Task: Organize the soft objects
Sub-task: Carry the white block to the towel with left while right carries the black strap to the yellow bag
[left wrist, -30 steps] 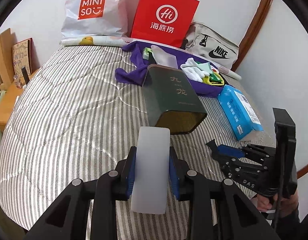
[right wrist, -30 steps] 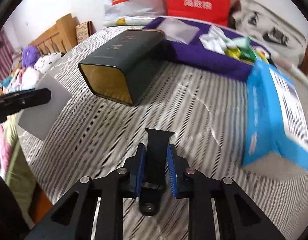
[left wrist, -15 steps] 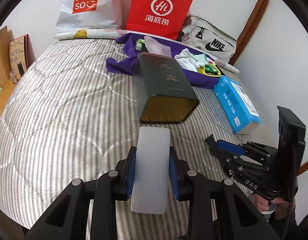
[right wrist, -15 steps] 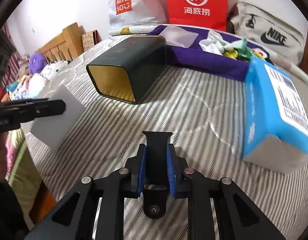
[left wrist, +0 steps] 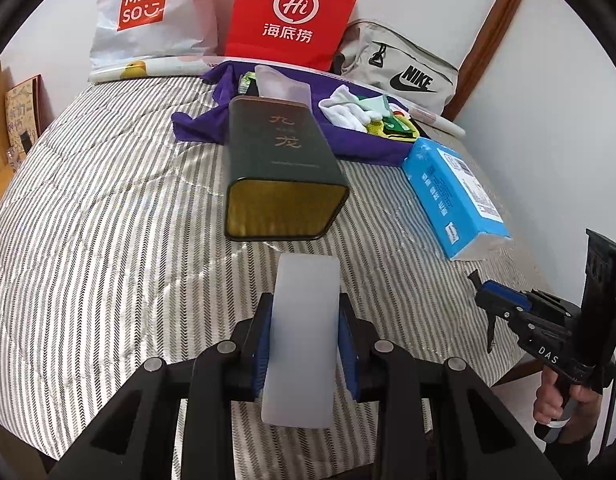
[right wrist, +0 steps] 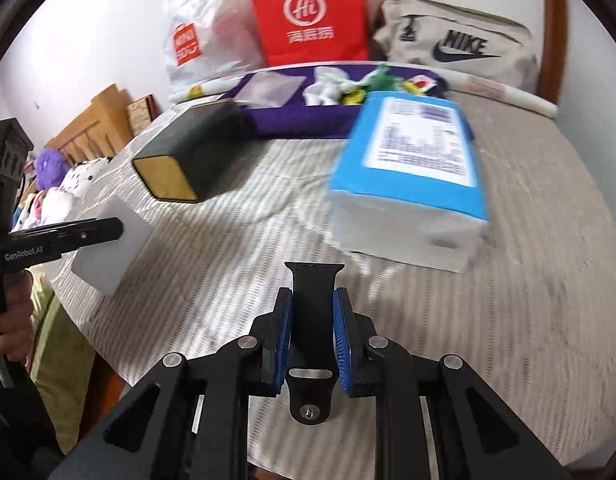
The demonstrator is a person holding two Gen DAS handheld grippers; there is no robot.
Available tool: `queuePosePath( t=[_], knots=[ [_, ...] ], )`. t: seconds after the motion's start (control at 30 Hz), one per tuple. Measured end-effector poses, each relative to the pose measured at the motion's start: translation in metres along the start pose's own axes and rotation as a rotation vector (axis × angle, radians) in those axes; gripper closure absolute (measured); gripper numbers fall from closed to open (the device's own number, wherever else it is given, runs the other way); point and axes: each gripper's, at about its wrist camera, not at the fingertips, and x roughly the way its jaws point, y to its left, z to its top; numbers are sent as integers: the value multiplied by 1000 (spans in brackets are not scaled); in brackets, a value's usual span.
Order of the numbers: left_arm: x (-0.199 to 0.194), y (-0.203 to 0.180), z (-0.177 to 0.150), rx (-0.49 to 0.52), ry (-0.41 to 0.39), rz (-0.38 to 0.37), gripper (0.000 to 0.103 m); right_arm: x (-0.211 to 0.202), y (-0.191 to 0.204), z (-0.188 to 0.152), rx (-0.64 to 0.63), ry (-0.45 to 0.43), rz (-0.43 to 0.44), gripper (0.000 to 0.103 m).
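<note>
My left gripper point(left wrist: 304, 312) is shut on a translucent white soft block point(left wrist: 303, 320), held above the striped bed a short way in front of the open gold mouth of a dark green tin point(left wrist: 281, 168) lying on its side. My right gripper point(right wrist: 312, 312) is shut on a black watch strap point(right wrist: 314, 300) over the bed's near right part. The right wrist view shows the left gripper point(right wrist: 107, 230) and its white block point(right wrist: 107, 256) at the left. A purple cloth point(left wrist: 348, 136) behind the tin carries white gloves point(left wrist: 348, 108) and colourful small items point(left wrist: 396, 124).
A blue tissue pack point(left wrist: 452, 196) lies right of the tin. A Miniso bag point(left wrist: 147, 16), a red paper bag point(left wrist: 291, 12) and a Nike bag point(left wrist: 404, 72) stand along the wall. Plush toys point(right wrist: 55, 176) and a wooden headboard point(right wrist: 91, 124) lie left.
The left gripper has moved sideways until the tin's mouth is straight ahead of its block. The right gripper has swung to the right, so the tissue pack now stands ahead of it.
</note>
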Motion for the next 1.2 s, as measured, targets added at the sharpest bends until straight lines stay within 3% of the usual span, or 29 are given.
queuePosePath(
  t=[0.27,0.57,0.97,1.2],
  knots=[
    [-8,-8,5,-14,-10,9,75,-22,-18,3,19,-39,-12,83],
    [-24,-16,24,-9,-48,13,75,-40,-19,21,4,-90,33,83],
    [-38,-24,69,4,-96,21,75,-56,-18,68,-40,-145,112,83],
    [-36,-23,97,0,-112,35,75,-53,-20,100,-68,-161,114,83]
  ],
)
